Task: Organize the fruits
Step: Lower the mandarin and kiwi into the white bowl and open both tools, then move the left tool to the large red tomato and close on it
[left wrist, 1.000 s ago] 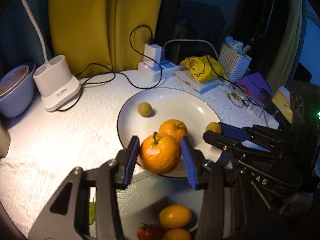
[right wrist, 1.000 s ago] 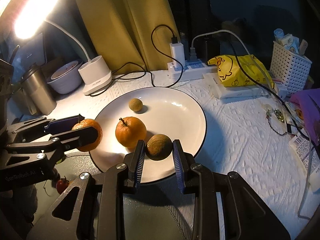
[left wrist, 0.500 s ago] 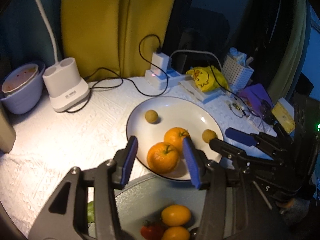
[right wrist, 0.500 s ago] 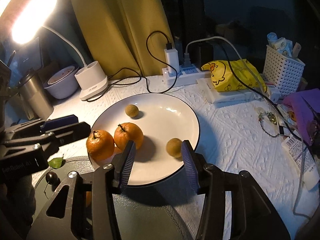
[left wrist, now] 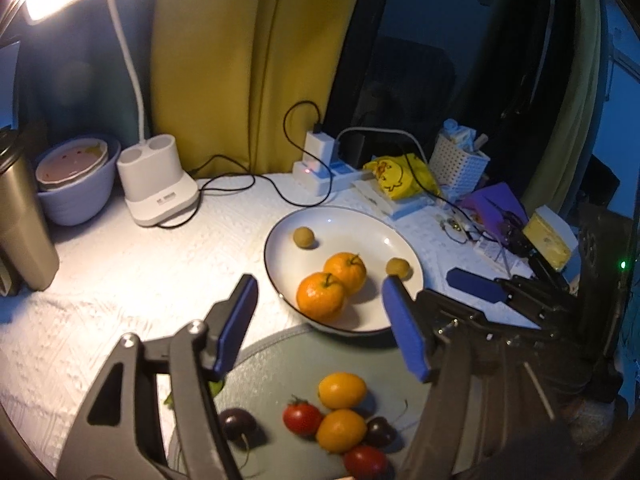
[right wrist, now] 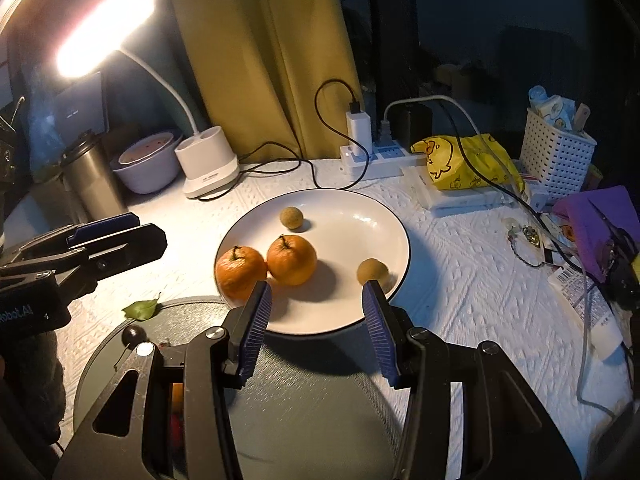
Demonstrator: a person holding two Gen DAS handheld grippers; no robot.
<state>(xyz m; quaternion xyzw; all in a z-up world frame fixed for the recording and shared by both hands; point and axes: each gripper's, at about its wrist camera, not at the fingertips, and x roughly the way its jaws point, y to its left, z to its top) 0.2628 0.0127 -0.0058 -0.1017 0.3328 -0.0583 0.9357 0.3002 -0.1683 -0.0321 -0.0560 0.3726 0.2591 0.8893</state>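
A white plate (left wrist: 360, 228) (right wrist: 360, 216) holds two oranges (left wrist: 321, 296) (right wrist: 292, 259) and two small brown round fruits (left wrist: 303, 236) (right wrist: 372, 271). A grey round tray (left wrist: 280, 360) (right wrist: 312, 420) in front of it holds yellow kumquats (left wrist: 342, 390), cherry tomatoes (left wrist: 302, 416) and dark cherries (left wrist: 239, 423). My left gripper (left wrist: 320, 332) is open and empty above the tray's far edge, near the plate's front rim. My right gripper (right wrist: 318, 328) is open and empty over the plate's front rim; it also shows in the left wrist view (left wrist: 476, 286).
A lit desk lamp with a white base (right wrist: 208, 164), a lilac bowl (left wrist: 72, 184), a steel tumbler (left wrist: 20, 216), a power strip with cables (right wrist: 372, 156), a yellow bag (right wrist: 464, 160), a white basket (right wrist: 556, 152) and clutter at right. A green leaf (right wrist: 141, 309) lies by the tray.
Both grippers opened and drew back and up. The left one let go of its orange on the plate; the right one let go of the brown fruit on the plate.
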